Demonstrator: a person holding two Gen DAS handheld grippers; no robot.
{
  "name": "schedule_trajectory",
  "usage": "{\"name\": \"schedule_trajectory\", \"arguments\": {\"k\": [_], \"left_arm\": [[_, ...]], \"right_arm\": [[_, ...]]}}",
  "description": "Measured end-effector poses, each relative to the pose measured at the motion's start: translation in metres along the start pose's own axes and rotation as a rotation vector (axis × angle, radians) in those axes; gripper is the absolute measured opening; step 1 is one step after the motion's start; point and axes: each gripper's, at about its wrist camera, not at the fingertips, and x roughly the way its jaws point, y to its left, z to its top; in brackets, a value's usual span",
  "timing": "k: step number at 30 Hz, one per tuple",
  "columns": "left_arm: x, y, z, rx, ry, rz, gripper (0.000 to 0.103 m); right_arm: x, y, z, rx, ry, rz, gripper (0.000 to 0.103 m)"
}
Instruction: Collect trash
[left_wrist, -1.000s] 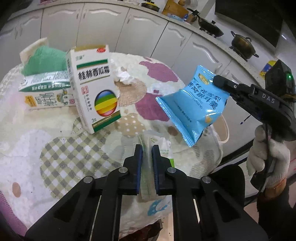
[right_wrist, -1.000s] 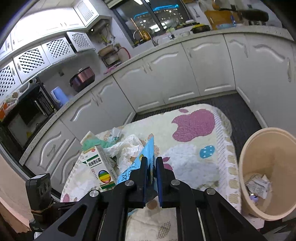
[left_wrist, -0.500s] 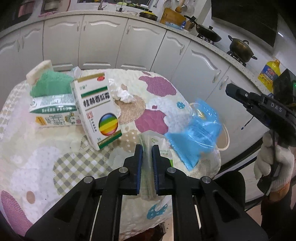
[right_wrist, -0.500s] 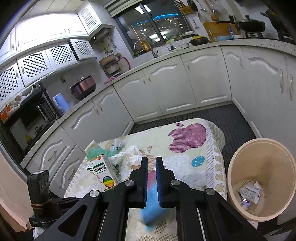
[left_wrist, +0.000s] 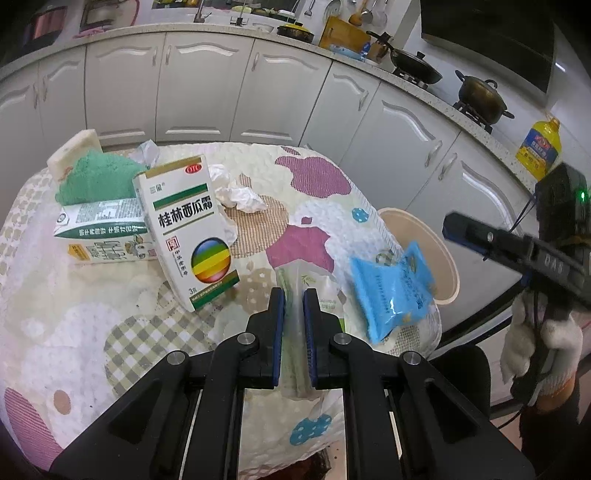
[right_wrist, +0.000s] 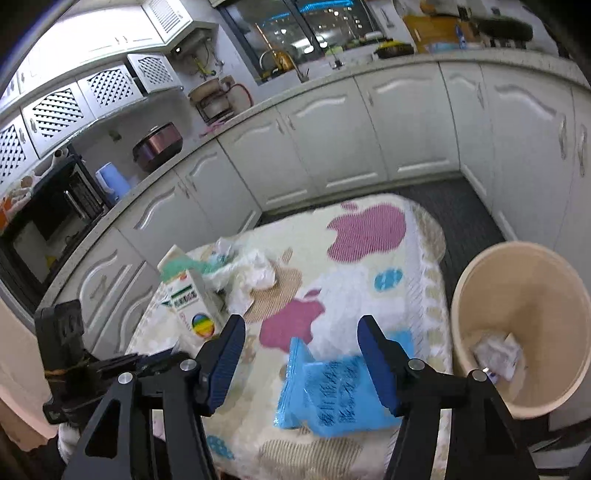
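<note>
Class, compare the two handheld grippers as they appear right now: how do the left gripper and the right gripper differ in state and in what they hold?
The left gripper has its jaws nearly closed on a pale translucent wrapper with green leaf print; the right gripper has its jaws spread wide and grips nothing.
The left gripper points across the patterned tablecloth; below the right gripper, near the beige bin, is a loose blue foil packet.
Both have black bodies with blue finger pads.

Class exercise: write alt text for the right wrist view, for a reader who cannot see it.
The right hand-held gripper is open above a blue packet at the near edge of a table with a patterned cloth. A beige trash bin to the right holds crumpled paper. Farther back are a medicine box and crumpled tissue.
</note>
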Motion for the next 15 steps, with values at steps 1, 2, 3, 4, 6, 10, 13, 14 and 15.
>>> {"name": "schedule_trajectory", "arguments": {"k": [1, 2, 3, 4, 6, 10, 13, 14, 15], "left_arm": [[0.001, 0.000, 0.000, -0.001, 0.002, 0.000, 0.008], [0.002, 0.000, -0.001, -0.001, 0.004, -0.001, 0.008], [0.002, 0.000, -0.001, -0.001, 0.006, -0.002, 0.008], [0.003, -0.001, -0.002, 0.000, 0.007, -0.003, 0.008], [0.004, -0.001, -0.002, -0.001, 0.008, -0.005, 0.008], [0.006, -0.001, -0.003, -0.003, 0.014, -0.011, 0.008], [0.006, -0.001, -0.003, -0.003, 0.016, -0.012, 0.008], [0.006, -0.001, -0.003, -0.004, 0.017, -0.014, 0.008], [0.007, -0.001, -0.003, -0.005, 0.017, -0.015, 0.008]], "right_arm": [[0.001, -0.002, -0.003, 0.004, 0.010, -0.015, 0.061], [0.003, -0.005, -0.006, 0.013, 0.024, -0.030, 0.061], [0.004, -0.009, -0.008, 0.025, 0.034, -0.037, 0.061], [0.004, -0.014, -0.011, 0.046, 0.045, -0.042, 0.061], [0.006, -0.023, -0.017, 0.083, 0.058, -0.057, 0.061], [0.008, -0.039, -0.031, 0.167, 0.087, -0.088, 0.067], [0.007, -0.049, -0.042, 0.260, 0.103, -0.053, 0.069], [0.007, -0.052, -0.046, 0.288, 0.106, -0.039, 0.071], [0.008, -0.053, -0.047, 0.300, 0.107, -0.031, 0.074]]}}
